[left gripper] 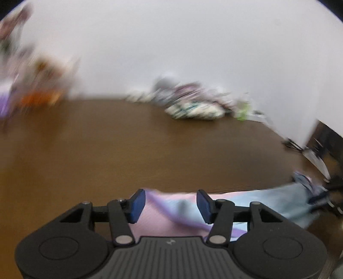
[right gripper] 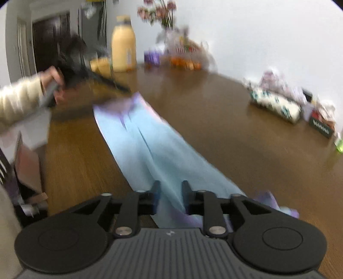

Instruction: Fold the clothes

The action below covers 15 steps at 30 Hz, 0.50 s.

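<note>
A long light-blue garment with pink and purple ends (right gripper: 154, 146) lies stretched flat on the brown wooden table (right gripper: 214, 111). My right gripper (right gripper: 171, 198) hovers over its near end, jaws a little apart, with cloth showing in the gap and no pad pressing on it. In the left wrist view my left gripper (left gripper: 171, 206) stands open over the pink and purple end of the garment (left gripper: 268, 201), gripping nothing. At the garment's far end, a hand in a cream sleeve (right gripper: 51, 83) holds the blurred left gripper.
A yellow bottle (right gripper: 124, 45), a vase of flowers (right gripper: 165, 19) and orange fruit (right gripper: 184, 62) stand at the table's far end. Patterned packets and boxes (right gripper: 276, 105) line the wall side, seen also as a blurred pile (left gripper: 193, 103). A doorway is at back left.
</note>
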Each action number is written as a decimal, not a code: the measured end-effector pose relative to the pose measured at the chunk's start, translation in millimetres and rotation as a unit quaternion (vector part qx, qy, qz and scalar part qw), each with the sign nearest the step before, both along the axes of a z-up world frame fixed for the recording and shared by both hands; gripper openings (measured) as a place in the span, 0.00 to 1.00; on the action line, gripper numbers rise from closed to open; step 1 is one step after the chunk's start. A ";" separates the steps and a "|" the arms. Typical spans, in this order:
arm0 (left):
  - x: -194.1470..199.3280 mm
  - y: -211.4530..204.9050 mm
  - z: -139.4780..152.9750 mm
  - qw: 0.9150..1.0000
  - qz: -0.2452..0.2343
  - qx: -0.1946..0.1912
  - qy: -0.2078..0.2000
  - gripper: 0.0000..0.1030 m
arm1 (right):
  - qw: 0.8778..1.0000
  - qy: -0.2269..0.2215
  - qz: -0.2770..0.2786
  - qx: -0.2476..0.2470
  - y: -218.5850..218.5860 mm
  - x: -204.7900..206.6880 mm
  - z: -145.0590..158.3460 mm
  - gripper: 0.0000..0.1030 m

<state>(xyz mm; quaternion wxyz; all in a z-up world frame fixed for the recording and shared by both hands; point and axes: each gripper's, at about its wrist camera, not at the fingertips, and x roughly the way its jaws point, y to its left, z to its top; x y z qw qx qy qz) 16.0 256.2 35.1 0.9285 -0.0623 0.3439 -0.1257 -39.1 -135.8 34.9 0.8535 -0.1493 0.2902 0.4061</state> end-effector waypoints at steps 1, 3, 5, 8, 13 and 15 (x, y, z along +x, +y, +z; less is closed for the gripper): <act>3.8 0.3 -3.2 1.000 0.011 -0.003 0.019 0.47 | 1.000 -0.006 -0.001 0.012 7.1 -1.8 3.4 0.37; 9.1 -4.8 -9.3 0.999 0.011 -0.009 0.043 0.47 | 1.000 -0.011 -0.003 0.018 21.4 0.5 2.5 0.39; 12.3 -10.9 -12.0 0.999 0.008 -0.009 0.048 0.43 | 1.000 -0.016 -0.004 0.024 35.7 3.0 1.4 0.39; 16.4 -15.5 -13.9 0.999 -0.002 -0.014 0.042 0.41 | 1.000 -0.007 -0.008 0.028 52.9 8.8 -4.7 0.39; 27.7 -6.6 -22.9 0.997 0.020 -0.035 0.060 0.03 | 1.000 0.002 -0.028 0.007 72.6 16.0 -18.6 0.38; 27.6 -1.8 -22.2 0.997 0.034 -0.055 0.045 0.01 | 0.999 0.014 -0.033 0.002 77.8 17.2 -23.2 0.38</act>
